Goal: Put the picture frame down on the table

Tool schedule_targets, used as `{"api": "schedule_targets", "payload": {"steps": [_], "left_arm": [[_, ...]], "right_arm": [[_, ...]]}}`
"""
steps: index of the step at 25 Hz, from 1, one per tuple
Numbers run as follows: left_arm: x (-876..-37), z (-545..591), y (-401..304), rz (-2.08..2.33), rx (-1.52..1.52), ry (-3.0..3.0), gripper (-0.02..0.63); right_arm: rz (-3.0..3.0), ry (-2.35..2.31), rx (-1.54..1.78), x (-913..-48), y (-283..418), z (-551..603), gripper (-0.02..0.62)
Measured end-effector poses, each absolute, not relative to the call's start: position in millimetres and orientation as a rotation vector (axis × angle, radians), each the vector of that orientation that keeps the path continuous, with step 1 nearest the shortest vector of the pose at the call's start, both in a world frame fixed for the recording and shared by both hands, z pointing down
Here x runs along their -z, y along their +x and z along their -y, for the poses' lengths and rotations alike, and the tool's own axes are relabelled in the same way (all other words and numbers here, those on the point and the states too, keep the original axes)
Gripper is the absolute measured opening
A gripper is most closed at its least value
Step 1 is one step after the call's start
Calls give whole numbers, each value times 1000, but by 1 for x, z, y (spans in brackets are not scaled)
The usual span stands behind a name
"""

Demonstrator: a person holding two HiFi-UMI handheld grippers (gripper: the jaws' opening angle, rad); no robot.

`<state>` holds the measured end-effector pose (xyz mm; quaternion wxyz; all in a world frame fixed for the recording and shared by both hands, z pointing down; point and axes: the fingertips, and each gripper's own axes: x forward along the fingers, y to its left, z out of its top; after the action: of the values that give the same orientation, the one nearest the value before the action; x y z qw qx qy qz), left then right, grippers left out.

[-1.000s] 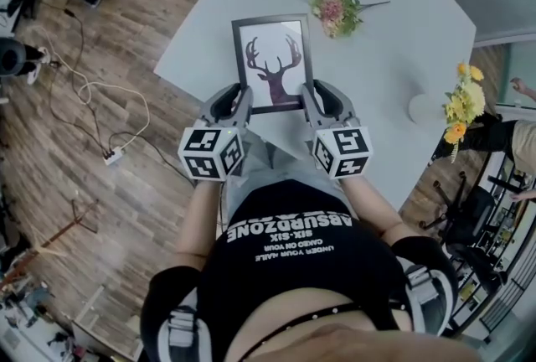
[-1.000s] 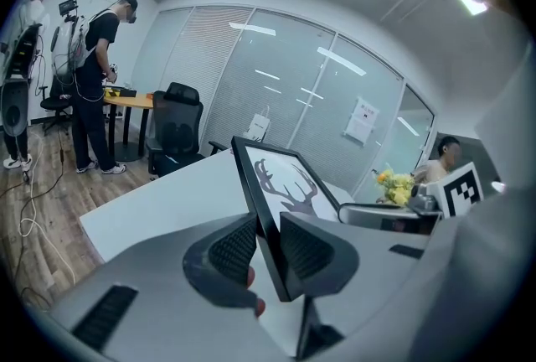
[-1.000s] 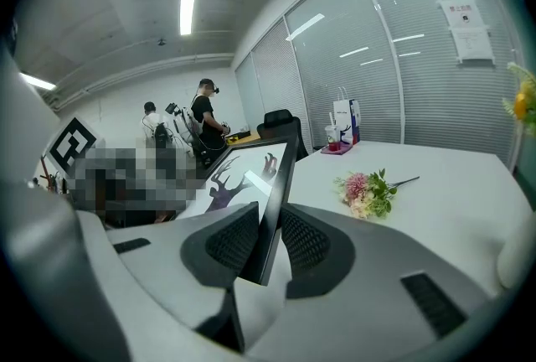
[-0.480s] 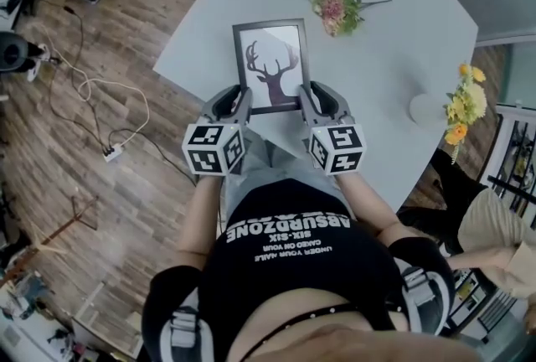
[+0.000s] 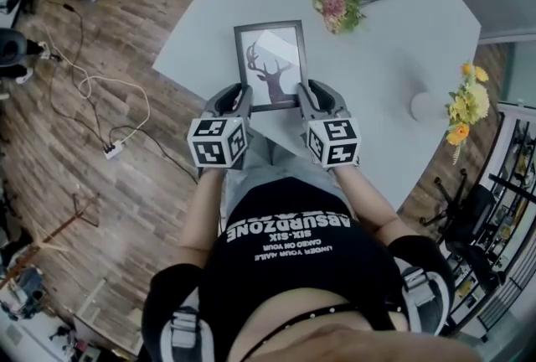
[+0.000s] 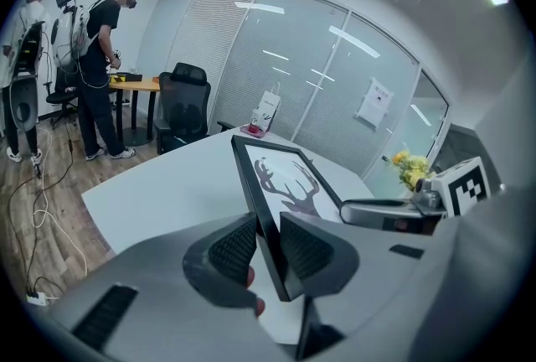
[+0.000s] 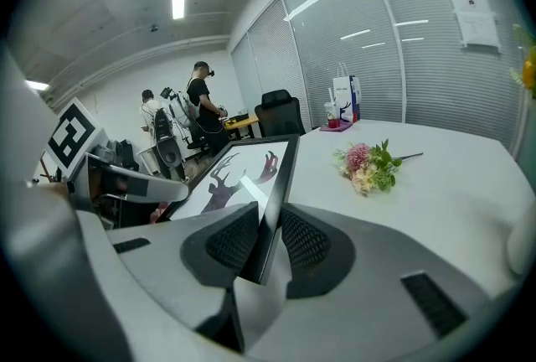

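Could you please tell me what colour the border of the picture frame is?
The picture frame has a black border; it shows best in the head view.

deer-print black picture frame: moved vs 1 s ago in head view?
Yes, slightly: the far edge of the black deer-print picture frame has drawn back from the pink flower bunch, toward the person.

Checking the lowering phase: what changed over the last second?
The left gripper and right gripper have carried the frame a little lower toward the table. A glare patch now shows on its glass, so it seems to have tipped slightly. Nothing was taken or let go: each gripper stays clamped on a side edge of the frame. The bouquet and the yellow flowers have not moved.
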<state>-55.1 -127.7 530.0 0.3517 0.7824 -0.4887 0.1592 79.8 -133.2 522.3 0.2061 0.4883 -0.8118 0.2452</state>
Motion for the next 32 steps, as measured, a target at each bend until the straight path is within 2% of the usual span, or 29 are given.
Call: {"api": "schedule_targets", "payload": {"steps": [32], "left_arm": [[-603,127,-55,1222,-559,1866,97]], "right_arm": [[2128,1293,-754,-592,78,136,98]]}}
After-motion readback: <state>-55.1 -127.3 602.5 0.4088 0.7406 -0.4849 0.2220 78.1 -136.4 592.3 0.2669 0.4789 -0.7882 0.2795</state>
